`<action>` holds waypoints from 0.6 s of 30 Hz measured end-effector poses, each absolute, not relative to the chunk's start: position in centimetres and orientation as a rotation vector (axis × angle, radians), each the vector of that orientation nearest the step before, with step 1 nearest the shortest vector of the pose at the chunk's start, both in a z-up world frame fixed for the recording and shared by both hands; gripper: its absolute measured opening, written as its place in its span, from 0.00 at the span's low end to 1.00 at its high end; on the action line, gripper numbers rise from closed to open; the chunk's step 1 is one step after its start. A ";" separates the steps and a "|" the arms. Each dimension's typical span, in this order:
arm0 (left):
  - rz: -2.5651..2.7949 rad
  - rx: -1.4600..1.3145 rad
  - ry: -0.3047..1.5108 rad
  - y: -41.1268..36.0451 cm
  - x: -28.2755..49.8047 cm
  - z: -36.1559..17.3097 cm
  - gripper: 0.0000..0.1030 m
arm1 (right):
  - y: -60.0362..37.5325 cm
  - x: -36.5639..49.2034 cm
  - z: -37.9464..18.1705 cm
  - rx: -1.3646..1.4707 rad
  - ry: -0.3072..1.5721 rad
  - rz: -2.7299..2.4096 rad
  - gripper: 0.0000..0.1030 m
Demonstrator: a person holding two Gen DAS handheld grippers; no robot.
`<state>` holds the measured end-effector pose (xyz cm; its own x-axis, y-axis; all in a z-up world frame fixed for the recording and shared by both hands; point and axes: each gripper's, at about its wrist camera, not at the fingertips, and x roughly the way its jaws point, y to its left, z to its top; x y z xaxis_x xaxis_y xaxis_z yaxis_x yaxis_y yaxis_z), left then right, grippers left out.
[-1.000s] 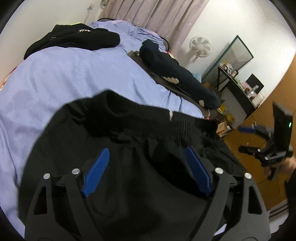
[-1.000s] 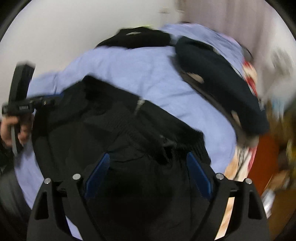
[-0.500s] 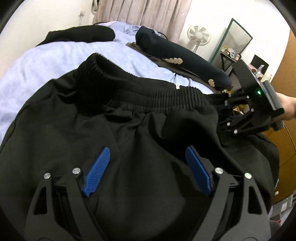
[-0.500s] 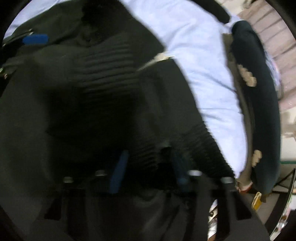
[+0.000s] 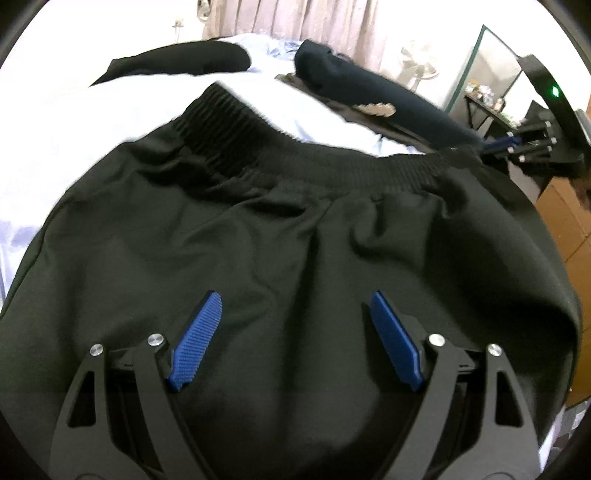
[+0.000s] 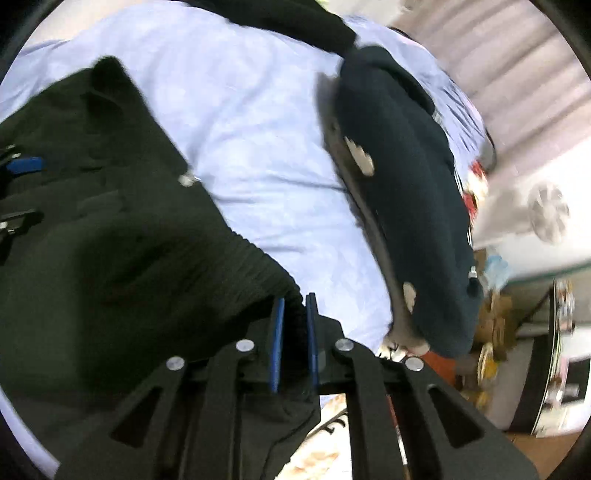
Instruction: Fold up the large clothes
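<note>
Black trousers [image 5: 288, 236] with a ribbed elastic waistband [image 5: 295, 155] lie spread on the pale blue bed. My left gripper [image 5: 295, 332] hovers open just above the trouser fabric, blue pads wide apart, holding nothing. My right gripper [image 6: 294, 325] is shut on the right end of the waistband [image 6: 255, 266], near the bed's edge. The right gripper also shows at the far right of the left wrist view [image 5: 517, 146]. The left gripper's blue fingertip [image 6: 26, 164] shows at the left edge of the right wrist view.
The pale blue bed sheet [image 6: 240, 110] carries a dark navy garment [image 6: 406, 184] along its right side and another black garment [image 5: 177, 62] at the far end. A fan [image 6: 548, 212], a shelf with clutter [image 5: 484, 96] and curtains [image 5: 295, 18] stand beyond the bed.
My right gripper has closed on the waistband's right end and pulled it out to the right, so the waistband lies straighter. My left gripper stays open over the trousers.
</note>
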<state>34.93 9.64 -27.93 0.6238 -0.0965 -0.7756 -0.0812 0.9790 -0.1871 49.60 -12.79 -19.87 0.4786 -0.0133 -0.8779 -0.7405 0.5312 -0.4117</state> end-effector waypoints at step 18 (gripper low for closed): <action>-0.021 -0.128 0.902 8.9 34.2 -27.7 0.41 | -17.7 40.2 -20.6 -0.410 1.013 0.421 0.00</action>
<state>34.19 8.92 -27.71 0.6207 -0.0719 -0.7807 -0.0358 0.9921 -0.1199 40.19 -17.66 -20.56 0.4642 0.1465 -0.8735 -0.5161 0.8463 -0.1323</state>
